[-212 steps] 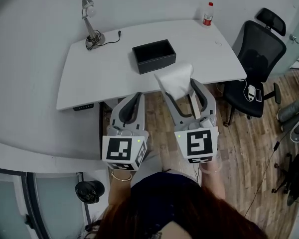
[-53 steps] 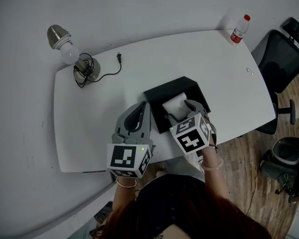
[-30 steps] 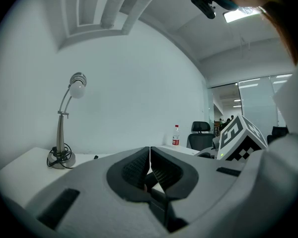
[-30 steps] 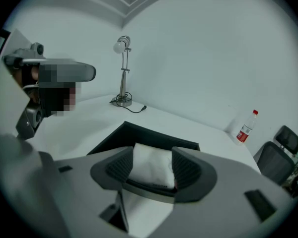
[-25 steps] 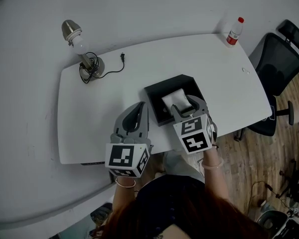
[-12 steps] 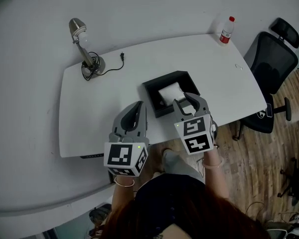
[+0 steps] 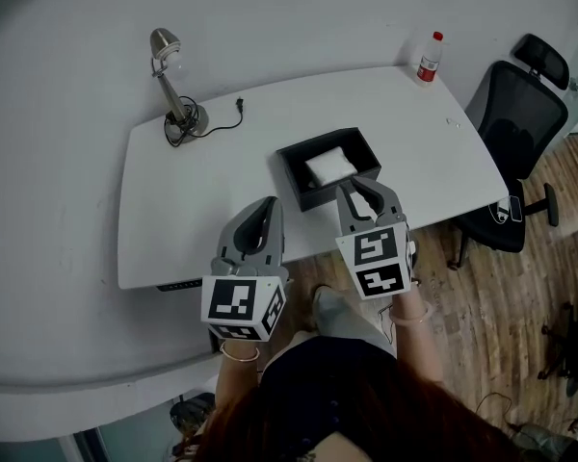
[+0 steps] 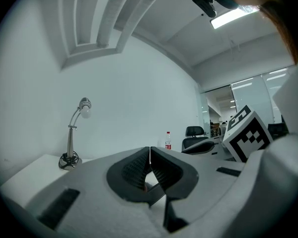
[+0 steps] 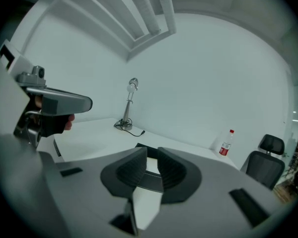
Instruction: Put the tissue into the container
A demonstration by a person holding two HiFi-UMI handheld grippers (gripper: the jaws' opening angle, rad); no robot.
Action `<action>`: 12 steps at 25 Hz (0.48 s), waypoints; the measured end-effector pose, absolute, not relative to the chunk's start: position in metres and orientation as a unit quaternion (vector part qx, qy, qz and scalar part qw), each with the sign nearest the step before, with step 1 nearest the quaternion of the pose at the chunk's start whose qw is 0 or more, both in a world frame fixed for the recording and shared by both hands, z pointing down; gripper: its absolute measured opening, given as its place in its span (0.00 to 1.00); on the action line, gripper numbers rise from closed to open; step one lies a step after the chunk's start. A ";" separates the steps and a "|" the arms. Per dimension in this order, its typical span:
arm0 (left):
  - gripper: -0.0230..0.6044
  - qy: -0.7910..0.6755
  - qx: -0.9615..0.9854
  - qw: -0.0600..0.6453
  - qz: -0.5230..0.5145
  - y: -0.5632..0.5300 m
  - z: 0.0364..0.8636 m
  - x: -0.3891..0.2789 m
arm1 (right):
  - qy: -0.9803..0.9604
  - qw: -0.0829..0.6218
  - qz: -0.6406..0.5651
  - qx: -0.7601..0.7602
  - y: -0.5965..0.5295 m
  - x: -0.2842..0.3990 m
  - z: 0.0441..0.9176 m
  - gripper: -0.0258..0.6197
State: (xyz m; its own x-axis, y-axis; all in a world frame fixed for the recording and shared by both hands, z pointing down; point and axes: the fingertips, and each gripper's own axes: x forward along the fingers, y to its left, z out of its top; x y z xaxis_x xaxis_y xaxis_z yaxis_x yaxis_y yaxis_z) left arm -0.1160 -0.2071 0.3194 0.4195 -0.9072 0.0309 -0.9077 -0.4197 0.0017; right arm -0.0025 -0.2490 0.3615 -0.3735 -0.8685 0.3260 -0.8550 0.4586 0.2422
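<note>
I am holding my right gripper [image 7: 364,185] just below the middle of the head view, right in front of the black container [image 7: 320,198]. Its jaws have just been closing and are standing a narrow gap apart, with nothing between them. The white tissue [image 7: 330,166] is lying inside the container on the white table [image 7: 202,191]. My left gripper [image 7: 266,205], lower left of the container, is pointing at the table edge with its jaws pressed together, empty.

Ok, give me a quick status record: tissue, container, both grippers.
tissue: lying inside the container
container: black, open-topped, on the white table
right gripper: on the person's side of the container, empty; jaws have just been closing, narrow gap left
left gripper: beside the right one, jaws together, empty
task: looks done
</note>
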 end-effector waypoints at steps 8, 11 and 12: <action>0.08 -0.533 0.846 0.000 0.007 -0.169 0.314 -0.115 | -0.825 0.189 -0.028 0.532 -0.213 -0.003 0.349 0.12; 0.08 -0.533 0.846 -0.003 0.005 -0.155 0.314 -0.116 | -0.823 0.183 -0.030 0.537 -0.200 -0.004 0.346 0.11; 0.08 -0.533 0.846 -0.004 0.005 -0.151 0.314 -0.117 | -0.822 0.181 -0.031 0.538 -0.196 -0.005 0.345 0.10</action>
